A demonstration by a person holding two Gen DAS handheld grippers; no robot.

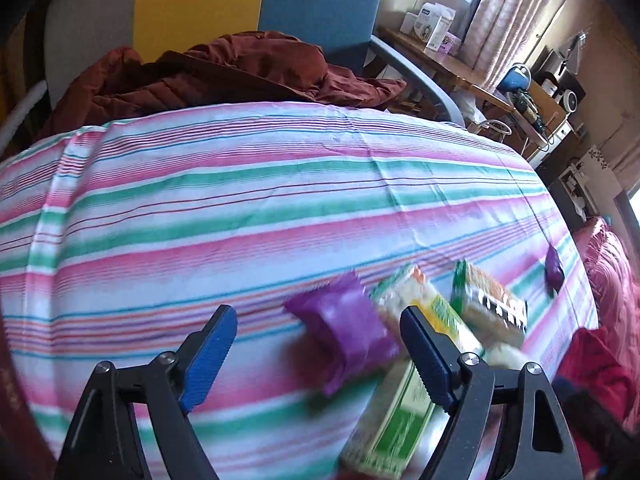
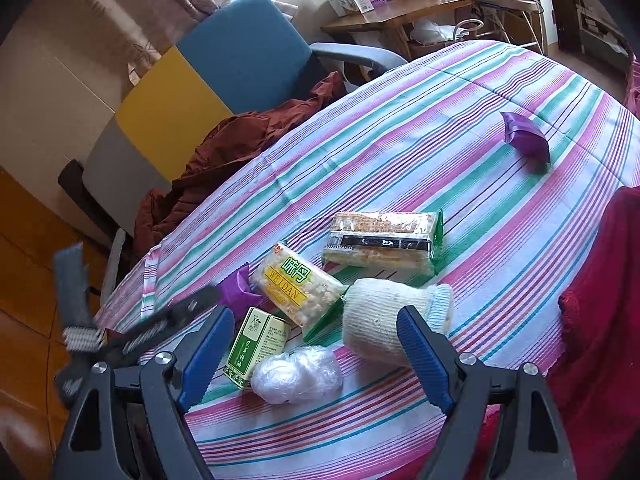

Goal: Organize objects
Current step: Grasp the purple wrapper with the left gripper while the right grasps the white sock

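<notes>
On the striped tablecloth (image 2: pixel 440 128) lie a purple packet (image 1: pixel 344 332), a yellow-green snack bag (image 2: pixel 298 288), a cracker pack (image 2: pixel 384 242), a green box (image 2: pixel 256 344), a white knitted sock (image 2: pixel 388 320) and a ball of clear plastic (image 2: pixel 298 374). A second purple packet (image 2: pixel 526 138) sits apart, farther right. My left gripper (image 1: pixel 316 356) is open above the near purple packet, whose right side lies close to the right pad without being pressed. Its blurred fingers (image 2: pixel 160 320) show at the left of the right wrist view. My right gripper (image 2: pixel 316 356) is open over the box and the plastic ball.
A rust-brown jacket (image 1: pixel 224 72) is heaped on a blue and yellow chair (image 1: pixel 320 0) beyond the table's far edge. Red cloth (image 2: pixel 600 280) lies at the right edge. A wooden desk (image 2: pixel 384 12) with boxes stands by the curtains.
</notes>
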